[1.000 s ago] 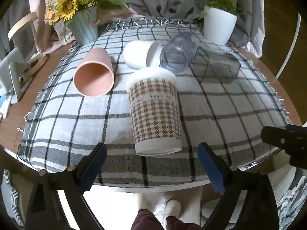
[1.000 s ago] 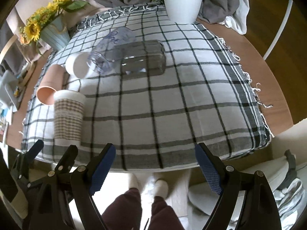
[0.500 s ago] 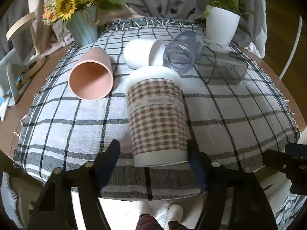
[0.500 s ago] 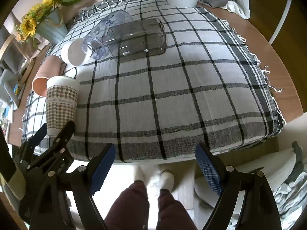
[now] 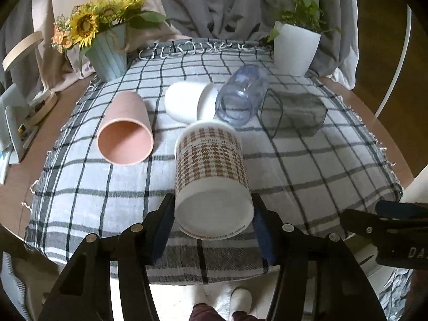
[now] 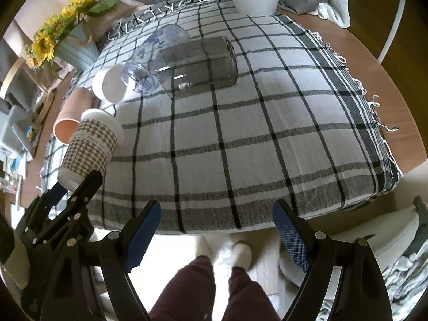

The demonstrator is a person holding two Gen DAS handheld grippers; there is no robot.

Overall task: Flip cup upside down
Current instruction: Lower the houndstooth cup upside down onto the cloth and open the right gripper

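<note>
A brown houndstooth paper cup [image 5: 211,171] with a white lid is lifted off the checked tablecloth [image 5: 307,160] and tilted, its white base toward the camera and its lid end pointing away. My left gripper [image 5: 212,214] is shut on the cup near its base, one blue pad on each side. The right wrist view shows the cup [image 6: 89,151] tilted at the left, held by the left gripper [image 6: 73,187]. My right gripper [image 6: 216,230] is open and empty, off the table's near edge.
A pink cup [image 5: 125,131], a white cup [image 5: 187,101], a clear bluish jar [image 5: 238,99] and a smoky square glass [image 5: 294,112] lie on their sides behind. A sunflower vase [image 5: 107,53] and a white plant pot [image 5: 294,48] stand at the back corners.
My left gripper moved forward around the upright cup, shut on it near the base, then lifted and tilted it so the base faces the camera. The right gripper stayed open.
</note>
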